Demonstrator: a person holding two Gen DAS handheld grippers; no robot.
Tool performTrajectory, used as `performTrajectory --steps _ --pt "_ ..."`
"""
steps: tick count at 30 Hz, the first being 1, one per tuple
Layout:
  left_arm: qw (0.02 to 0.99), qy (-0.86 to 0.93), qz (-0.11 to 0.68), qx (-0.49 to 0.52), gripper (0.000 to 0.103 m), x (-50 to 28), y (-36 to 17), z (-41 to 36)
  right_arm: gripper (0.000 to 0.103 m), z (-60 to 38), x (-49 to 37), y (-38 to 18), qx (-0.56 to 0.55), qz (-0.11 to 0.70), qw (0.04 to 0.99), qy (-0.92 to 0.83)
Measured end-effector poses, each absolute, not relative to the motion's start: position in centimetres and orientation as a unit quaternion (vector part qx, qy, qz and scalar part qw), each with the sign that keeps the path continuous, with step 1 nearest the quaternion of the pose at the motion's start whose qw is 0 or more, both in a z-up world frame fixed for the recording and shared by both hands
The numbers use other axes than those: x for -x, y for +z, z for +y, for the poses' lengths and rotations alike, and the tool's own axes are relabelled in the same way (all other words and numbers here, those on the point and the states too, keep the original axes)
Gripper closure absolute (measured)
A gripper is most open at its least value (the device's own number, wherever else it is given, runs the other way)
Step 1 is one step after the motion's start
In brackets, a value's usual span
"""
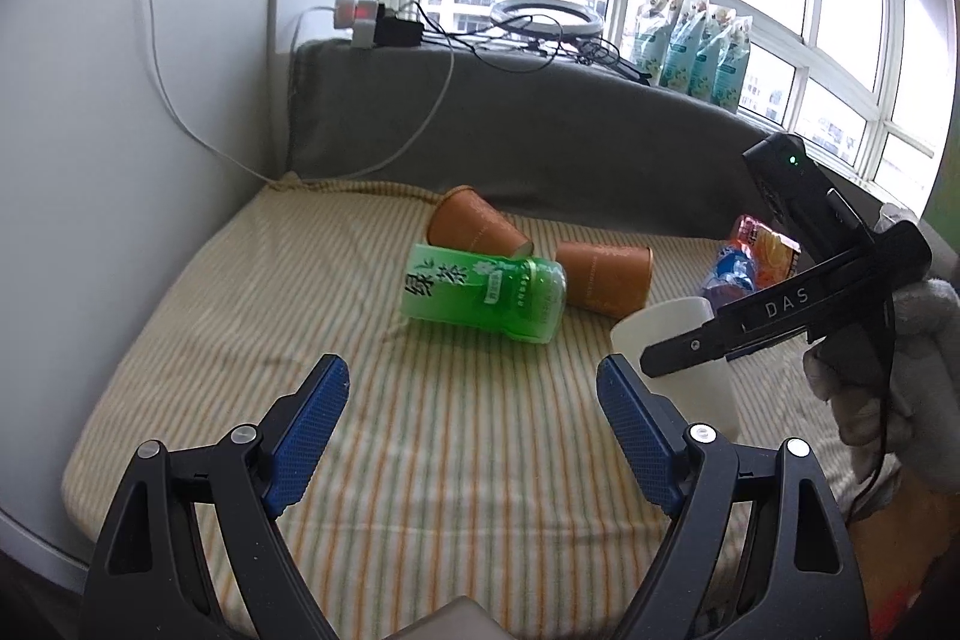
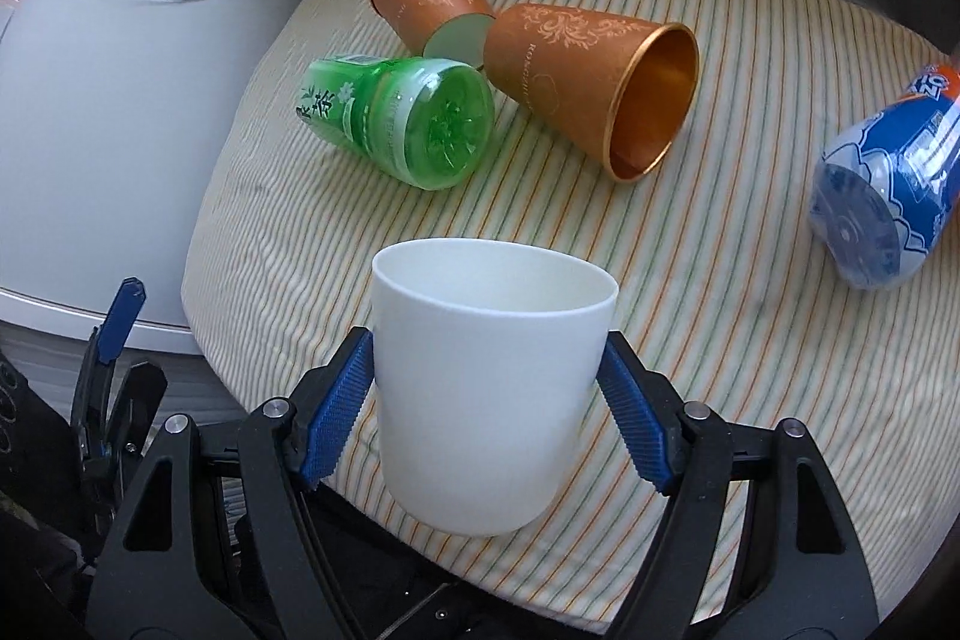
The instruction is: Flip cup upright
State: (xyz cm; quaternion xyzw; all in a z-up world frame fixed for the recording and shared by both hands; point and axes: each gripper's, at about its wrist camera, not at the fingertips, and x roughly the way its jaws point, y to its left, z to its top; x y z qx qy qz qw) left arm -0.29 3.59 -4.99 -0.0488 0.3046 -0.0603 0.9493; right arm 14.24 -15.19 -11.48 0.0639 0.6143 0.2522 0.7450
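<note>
Right claw (image 2: 486, 376) clasps upright white cup (image 2: 489, 388); left claw (image 1: 471, 421) gapes; green bottle (image 2: 399, 124), copper cups (image 2: 591, 85) lie beyond

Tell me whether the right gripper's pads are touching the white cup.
Touching. The right wrist view shows both blue pads pressed against the sides of the white cup, which stands mouth-up between them in the right gripper.

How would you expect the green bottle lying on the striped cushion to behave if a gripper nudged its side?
The green bottle lies on its side and looks round, so it would probably roll. It looks like thin clear plastic and apparently empty, so likely light and a little squashy. The orange cup close beside its base might stop it in that direction.
</note>
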Motion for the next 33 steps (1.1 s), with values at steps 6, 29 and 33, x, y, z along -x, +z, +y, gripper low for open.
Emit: performTrajectory --steps 6,29,33 --pt "0.940 -0.077 0.328 0.065 0.018 -0.5 -5.2 3.1 0.022 -17.1 -13.7 -10.3 -0.088 0.585 0.764 0.257" --pt "0.801 -0.207 0.514 0.226 0.018 -10.8 -8.5 -2.6 0.022 -29.3 -2.5 -6.6 -0.132 0.417 0.885 0.162" --pt "0.786 -0.206 0.533 0.237 0.018 -12.4 -9.1 -3.5 0.022 -30.7 -1.4 -7.1 -0.145 0.409 0.889 0.147"
